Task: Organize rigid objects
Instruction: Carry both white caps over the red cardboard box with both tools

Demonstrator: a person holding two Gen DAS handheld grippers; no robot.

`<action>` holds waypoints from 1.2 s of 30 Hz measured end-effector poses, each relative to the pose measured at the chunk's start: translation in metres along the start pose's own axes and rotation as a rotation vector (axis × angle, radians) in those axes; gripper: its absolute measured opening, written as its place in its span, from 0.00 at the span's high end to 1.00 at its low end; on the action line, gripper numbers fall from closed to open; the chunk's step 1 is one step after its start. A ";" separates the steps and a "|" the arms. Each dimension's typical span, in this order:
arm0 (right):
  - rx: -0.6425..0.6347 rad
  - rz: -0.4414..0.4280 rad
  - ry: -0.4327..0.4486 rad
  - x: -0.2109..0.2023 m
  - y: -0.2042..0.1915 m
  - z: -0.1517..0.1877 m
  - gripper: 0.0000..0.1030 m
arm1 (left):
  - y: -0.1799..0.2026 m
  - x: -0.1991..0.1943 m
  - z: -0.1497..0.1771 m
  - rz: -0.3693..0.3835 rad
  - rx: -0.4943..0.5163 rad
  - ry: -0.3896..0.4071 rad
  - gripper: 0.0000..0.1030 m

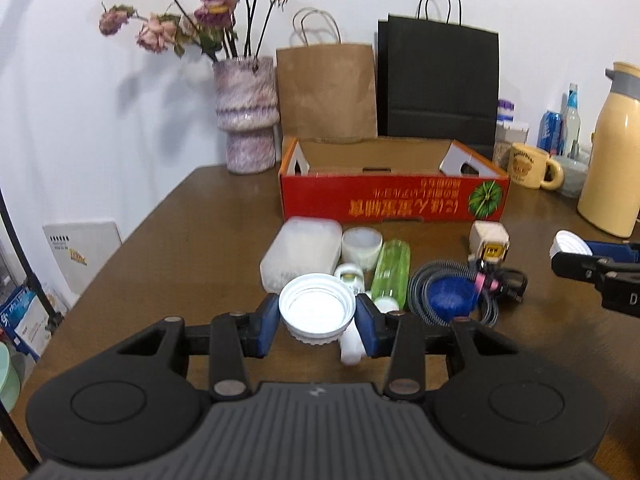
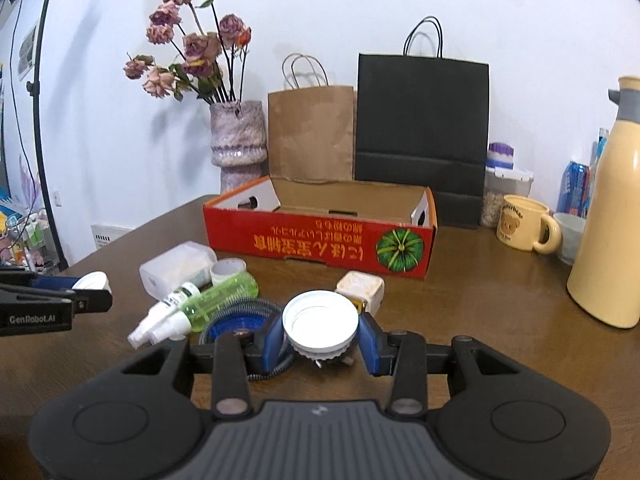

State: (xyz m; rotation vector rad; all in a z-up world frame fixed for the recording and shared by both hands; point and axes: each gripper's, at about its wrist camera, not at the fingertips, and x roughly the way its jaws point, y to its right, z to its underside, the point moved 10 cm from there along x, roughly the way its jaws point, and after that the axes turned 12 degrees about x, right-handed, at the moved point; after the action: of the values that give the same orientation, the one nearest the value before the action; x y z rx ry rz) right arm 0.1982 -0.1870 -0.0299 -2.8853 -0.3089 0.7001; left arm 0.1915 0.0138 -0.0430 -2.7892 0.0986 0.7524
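Lids are gripped by both tools: a white ribbed lid (image 1: 317, 312), open side up, is clamped between the blue pads of the left gripper (image 1: 317, 320) above the table (image 1: 168, 240); a matching white lid (image 2: 320, 324) is clenched by the right gripper (image 2: 322, 334). "GenRobot.AI" is read on the left tool. Upside-down yellow script is printed on the red box (image 2: 320, 244).

Two white ribbed lids (image 1: 317, 312) (image 2: 320, 322) (open sides up) sit clamped above the table's clutter.
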 end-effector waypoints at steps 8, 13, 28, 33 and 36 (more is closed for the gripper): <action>-0.009 -0.011 0.047 -0.001 -0.009 -0.029 0.62 | 0.001 -0.004 -0.038 -0.018 0.009 0.066 0.60; -0.010 -0.016 0.070 0.004 -0.012 -0.048 0.62 | 0.002 -0.004 -0.063 -0.020 0.009 0.104 0.60; 0.008 -0.002 0.112 0.048 -0.014 -0.102 0.62 | 0.004 0.033 -0.124 -0.010 -0.024 0.168 0.60; 0.018 0.009 0.122 0.069 -0.011 -0.117 0.62 | -0.001 0.053 -0.140 -0.014 -0.056 0.177 0.60; 0.023 0.011 0.129 0.080 -0.009 -0.126 0.62 | -0.003 0.065 -0.147 -0.017 -0.071 0.179 0.60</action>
State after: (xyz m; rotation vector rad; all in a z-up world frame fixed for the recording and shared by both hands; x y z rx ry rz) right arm 0.3254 -0.1724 0.0477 -2.8954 -0.2661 0.5128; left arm 0.3199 -0.0209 0.0477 -2.9162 0.0827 0.5102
